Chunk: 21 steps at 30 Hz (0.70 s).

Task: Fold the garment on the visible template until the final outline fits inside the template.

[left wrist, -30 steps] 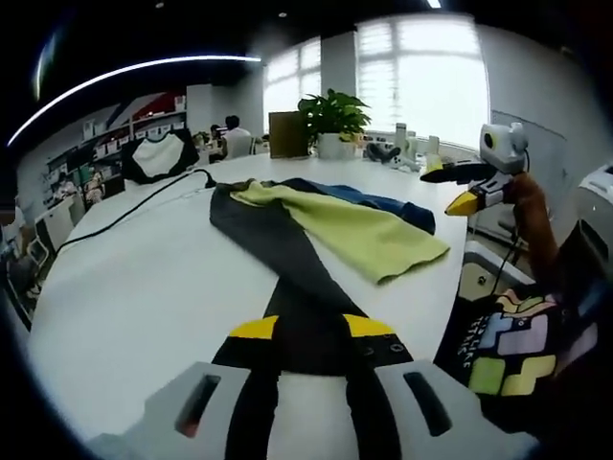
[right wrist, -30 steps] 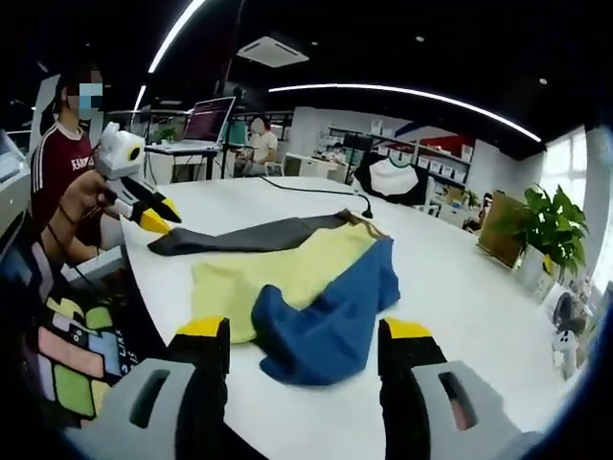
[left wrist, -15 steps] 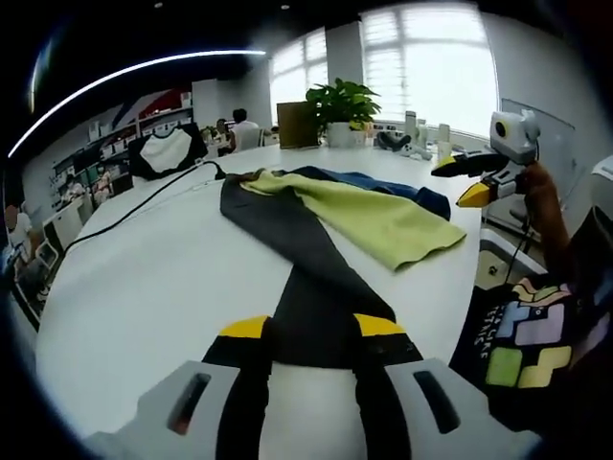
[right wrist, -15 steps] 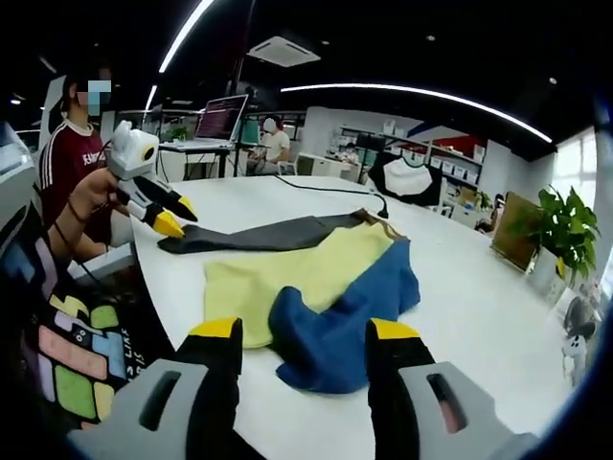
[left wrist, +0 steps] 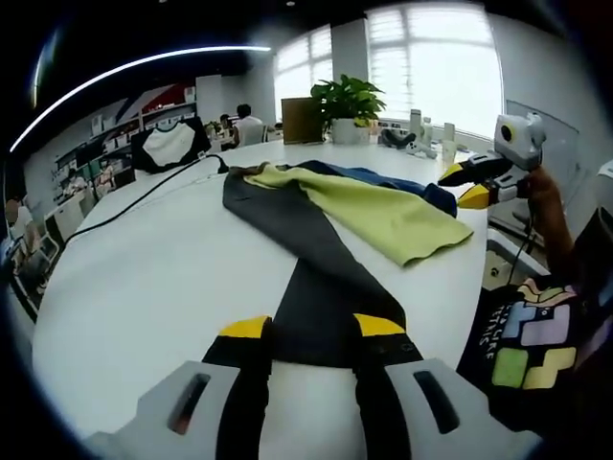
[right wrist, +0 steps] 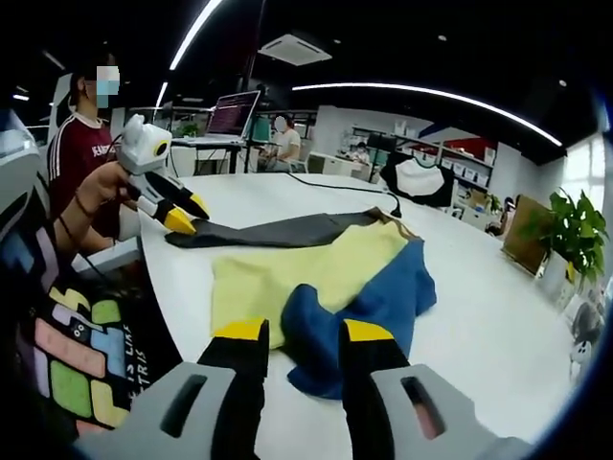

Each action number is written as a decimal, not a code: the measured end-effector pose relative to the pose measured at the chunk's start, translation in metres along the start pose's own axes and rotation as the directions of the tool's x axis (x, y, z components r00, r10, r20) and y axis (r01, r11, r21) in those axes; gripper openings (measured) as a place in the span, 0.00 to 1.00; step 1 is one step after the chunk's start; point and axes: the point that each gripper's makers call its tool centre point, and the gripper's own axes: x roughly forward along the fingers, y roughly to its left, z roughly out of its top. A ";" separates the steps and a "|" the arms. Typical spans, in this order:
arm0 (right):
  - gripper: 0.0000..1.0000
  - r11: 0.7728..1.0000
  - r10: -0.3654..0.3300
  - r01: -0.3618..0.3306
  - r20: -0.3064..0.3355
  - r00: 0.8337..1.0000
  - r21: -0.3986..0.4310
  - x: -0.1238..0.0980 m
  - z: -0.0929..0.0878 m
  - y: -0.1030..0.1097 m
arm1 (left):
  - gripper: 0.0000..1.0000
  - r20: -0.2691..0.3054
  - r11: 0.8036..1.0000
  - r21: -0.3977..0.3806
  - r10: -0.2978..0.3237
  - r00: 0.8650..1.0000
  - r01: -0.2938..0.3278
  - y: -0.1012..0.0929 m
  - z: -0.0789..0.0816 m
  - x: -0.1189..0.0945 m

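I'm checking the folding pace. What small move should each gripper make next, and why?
Probably close both: the left gripper straddles the dark sleeve's end, and the right gripper straddles the blue sleeve's end, jaws open around unpinched cloth.

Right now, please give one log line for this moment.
left tool: astride dark sleeve | right tool: at blue sleeve | garment: unfolded

One garment (left wrist: 326,225) lies on the one white tabletop (left wrist: 153,287) — a single piece in three colours, grey, yellow and blue. Two grippers: the left gripper (left wrist: 311,328) at the bottom of the left gripper view, the right gripper (right wrist: 304,337) at the bottom of the right gripper view. One potted plant (left wrist: 347,103) stands at upper centre — one black cable (left wrist: 134,206) crosses the upper left.
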 end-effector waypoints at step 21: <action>0.00 0.996 -0.048 0.052 0.048 0.998 -0.075 0.009 0.002 -0.009 | 0.39 0.005 1.000 0.004 0.018 1.000 -0.018 0.004 0.000 0.002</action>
